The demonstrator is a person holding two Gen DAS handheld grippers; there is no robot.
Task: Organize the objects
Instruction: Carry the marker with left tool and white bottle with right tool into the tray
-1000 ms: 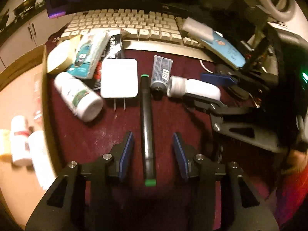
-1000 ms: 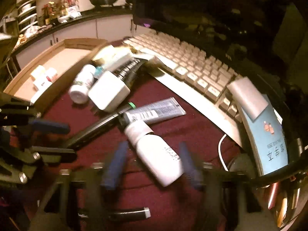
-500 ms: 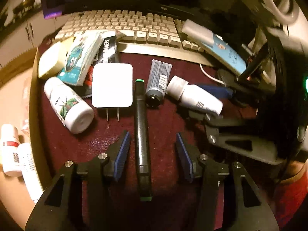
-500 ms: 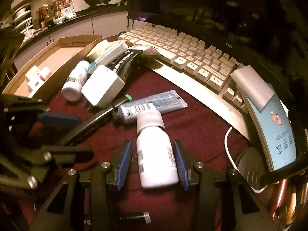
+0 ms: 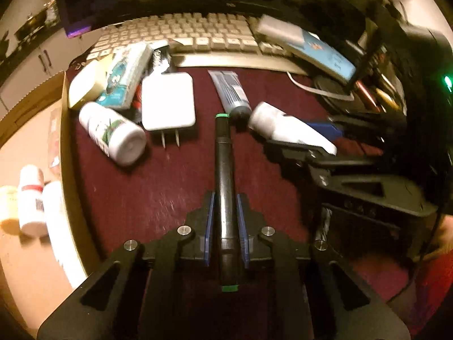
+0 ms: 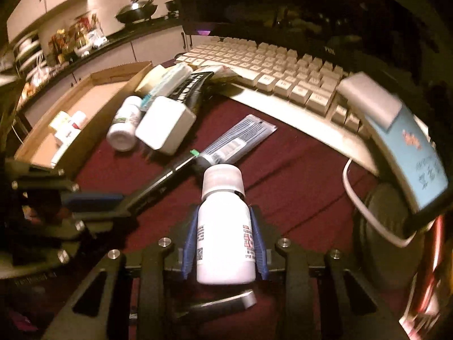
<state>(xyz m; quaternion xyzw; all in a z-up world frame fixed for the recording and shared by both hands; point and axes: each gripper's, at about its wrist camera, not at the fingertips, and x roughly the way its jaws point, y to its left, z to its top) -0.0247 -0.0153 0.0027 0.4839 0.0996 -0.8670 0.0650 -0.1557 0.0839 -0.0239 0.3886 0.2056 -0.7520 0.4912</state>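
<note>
A black marker with green ends (image 5: 225,170) lies on the dark red mat, and my left gripper (image 5: 225,197) is shut on its barrel, both blue pads against it. The right wrist view shows that marker (image 6: 170,172) running left into the left gripper (image 6: 93,198). A white capped pill bottle (image 6: 223,235) lies lengthwise between the blue pads of my right gripper (image 6: 223,212). Its jaws are closing and both pads press on the bottle's sides. From the left wrist the same bottle (image 5: 283,130) sits in the right gripper's fingers.
A white charger (image 5: 168,102), a green-labelled white bottle (image 5: 113,136), a grey tube (image 5: 230,92) and a toothpaste box (image 5: 127,76) lie before the keyboard (image 5: 184,32). A cardboard tray (image 6: 121,66) on the left holds small bottles. A blue booklet (image 6: 410,147) stands right.
The left jaws went from wide open around the marker to shut on it. The right jaws narrowed onto the white bottle, which turned in line with the gripper.
</note>
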